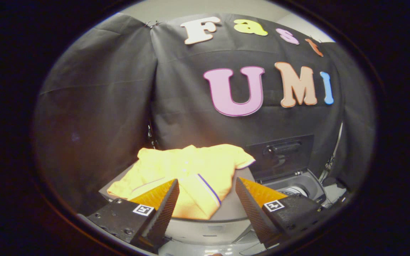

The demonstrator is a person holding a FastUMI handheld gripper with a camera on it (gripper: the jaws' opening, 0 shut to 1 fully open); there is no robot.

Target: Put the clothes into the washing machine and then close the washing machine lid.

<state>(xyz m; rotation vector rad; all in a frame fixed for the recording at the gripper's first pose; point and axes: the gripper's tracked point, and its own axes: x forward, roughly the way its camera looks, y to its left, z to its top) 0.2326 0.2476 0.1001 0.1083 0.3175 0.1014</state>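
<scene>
The yellow shirt [187,174] lies spread on the grey platform [233,209], draping over its near edge; soft and light, it should bunch easily if pinched at that near fold. The gripper [206,199] stands open, empty, fingers just short of it, and the washing machine [297,185] with its raised lid [279,156] sits beside the platform's right edge.

- The left one of the tongs [206,192] hides a low corner of the yellow shirt [187,174].
- The washing machine [294,177] is partly hidden behind the right one.
- What is inside its opening is too dark to tell.
</scene>
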